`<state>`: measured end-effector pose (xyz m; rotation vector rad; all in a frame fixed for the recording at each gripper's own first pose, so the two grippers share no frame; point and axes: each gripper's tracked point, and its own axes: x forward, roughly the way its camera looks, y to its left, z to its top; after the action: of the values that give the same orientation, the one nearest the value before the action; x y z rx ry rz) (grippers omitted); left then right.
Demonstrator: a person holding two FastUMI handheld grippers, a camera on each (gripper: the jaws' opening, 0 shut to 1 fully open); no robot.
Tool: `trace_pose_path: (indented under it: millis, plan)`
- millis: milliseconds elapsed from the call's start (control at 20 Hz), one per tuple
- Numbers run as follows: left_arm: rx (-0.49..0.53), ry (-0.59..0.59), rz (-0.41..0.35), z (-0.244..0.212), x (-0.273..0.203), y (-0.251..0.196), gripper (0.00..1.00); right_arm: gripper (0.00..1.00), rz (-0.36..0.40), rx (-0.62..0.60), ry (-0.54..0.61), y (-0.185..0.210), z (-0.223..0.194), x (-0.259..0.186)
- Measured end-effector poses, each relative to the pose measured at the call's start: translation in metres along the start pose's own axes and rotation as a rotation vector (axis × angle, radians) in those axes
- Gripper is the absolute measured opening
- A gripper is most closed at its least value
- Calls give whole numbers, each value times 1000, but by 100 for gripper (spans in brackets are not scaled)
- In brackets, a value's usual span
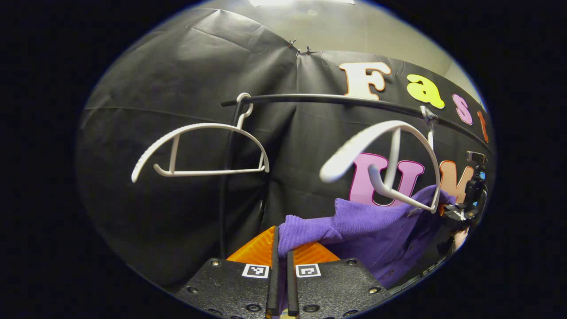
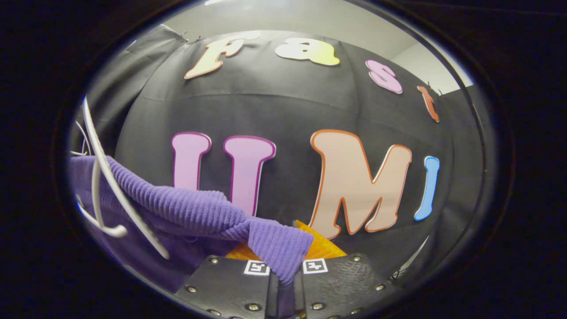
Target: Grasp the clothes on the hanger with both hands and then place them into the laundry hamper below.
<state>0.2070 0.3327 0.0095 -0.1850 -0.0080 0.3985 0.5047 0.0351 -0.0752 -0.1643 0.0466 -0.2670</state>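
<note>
Quick count from your two cams: 2 white plastic hangers, 1 purple garment, 1 black rail, 2 grippers.

In the left gripper view, the empty hanger hangs off the left end of the black rail, hook over the bar. The second hanger sits further right on the same rail and is tilted toward you, w/ the purple garment draped below and beside its lower bar. It's a ribbed knit (sweater-ish, can't tell more).

Your left gripper is clamped on a bunched bit of that purple fabric, both fingers pinching it w/ barely any gap. Far right in that same view you can see your other gripper's rig at the garment's far edge.

In the right gripper view, your right gripper is clenched on the other end of the garment; the cloth folds down over the fingers and is squeezed between them. The tilted hanger is at the left edge there, fabric running behind it.

So the garment is stretched between both grippers, up near the tilted hanger.

Writing: no brand or tag readable on the garment or hangers. Each gripper has 2 small square black-and-white marker tags on top, no text.
</note>
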Motion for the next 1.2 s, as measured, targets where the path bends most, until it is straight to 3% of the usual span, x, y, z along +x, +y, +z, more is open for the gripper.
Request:
trace_pose_path:
  millis: [250,350,400,900,1200]
  plan:
    - [61,34,-22,-17,-2,-10,8,12,-25,-42,55,-21,-35,-16]
    - [81,35,-35,-20,-4,-13,5,17,-31,-15,62,-28,-44,-28]
    - [90,39,-37,-21,-6,-13,8,17,-33,0,60,-31,-46,-33]
    - [160,98,-58,-47,-21,-17,8,17,-20,-29,104,-42,-73,-87]
    - [171,127,-123,-59,-31,-36,8,17,18,-41,139,-39,-87,-120]
